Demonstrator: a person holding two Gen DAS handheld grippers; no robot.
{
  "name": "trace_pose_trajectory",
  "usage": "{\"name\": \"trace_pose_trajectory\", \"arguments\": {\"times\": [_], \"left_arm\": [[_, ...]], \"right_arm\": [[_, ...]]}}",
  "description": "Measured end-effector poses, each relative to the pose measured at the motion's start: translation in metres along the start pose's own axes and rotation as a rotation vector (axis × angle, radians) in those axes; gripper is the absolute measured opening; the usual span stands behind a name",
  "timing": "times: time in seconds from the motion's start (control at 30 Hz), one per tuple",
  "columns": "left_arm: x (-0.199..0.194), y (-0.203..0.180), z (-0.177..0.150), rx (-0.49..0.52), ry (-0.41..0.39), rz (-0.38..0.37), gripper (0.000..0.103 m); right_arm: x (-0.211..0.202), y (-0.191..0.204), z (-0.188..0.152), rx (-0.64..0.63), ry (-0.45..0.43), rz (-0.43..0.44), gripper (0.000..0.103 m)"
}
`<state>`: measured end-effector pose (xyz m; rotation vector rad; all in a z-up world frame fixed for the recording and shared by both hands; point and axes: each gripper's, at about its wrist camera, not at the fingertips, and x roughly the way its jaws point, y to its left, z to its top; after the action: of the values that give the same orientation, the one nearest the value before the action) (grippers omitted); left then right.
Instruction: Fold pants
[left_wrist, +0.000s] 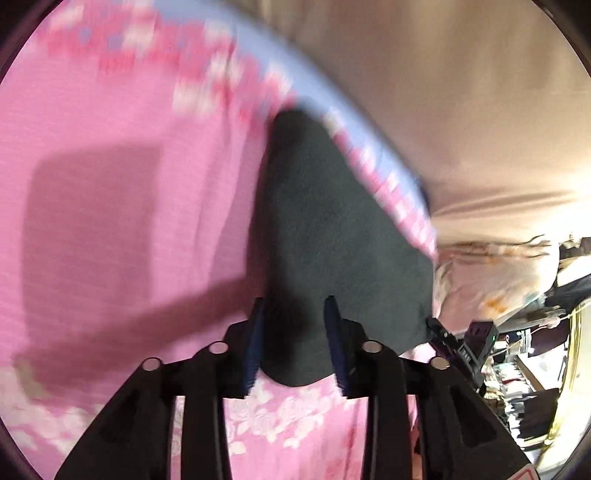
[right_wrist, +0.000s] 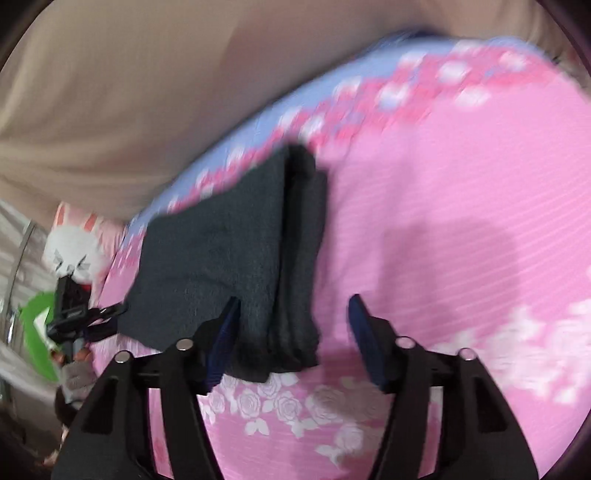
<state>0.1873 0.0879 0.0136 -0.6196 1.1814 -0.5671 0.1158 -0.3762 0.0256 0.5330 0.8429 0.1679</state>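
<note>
The dark pants (right_wrist: 236, 258) were seen folded into a compact stack on the pink floral bedspread (right_wrist: 461, 221), left of centre in the right wrist frame, with the layered fold edges along their right side. The right gripper (right_wrist: 293, 306) was held well open, its pads clear of the cloth — nothing was gripped. The left gripper (left_wrist: 293, 306) was part open over the near end of the pants, with no pinch visible. A risk was judged: the loose top layers could be snagged by either pad — the stack would be dragged apart.
</note>
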Motion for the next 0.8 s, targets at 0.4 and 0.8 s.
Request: {"name": "trace_pose_trajectory", "arguments": {"times": [0.4, 0.8], "left_arm": [[0.091, -0.033, 0.092, 0.054, -0.098, 0.287, 0.023], [0.081, -0.106, 0.045, 0.341, -0.287, 0.528, 0.028]], "right_arm": [[0.071, 0.002, 0.060, -0.039, -0.019, -0.050, 0.026], [0.017, 0.026, 0.020, -0.107, -0.084, 0.018, 0.038]]}}
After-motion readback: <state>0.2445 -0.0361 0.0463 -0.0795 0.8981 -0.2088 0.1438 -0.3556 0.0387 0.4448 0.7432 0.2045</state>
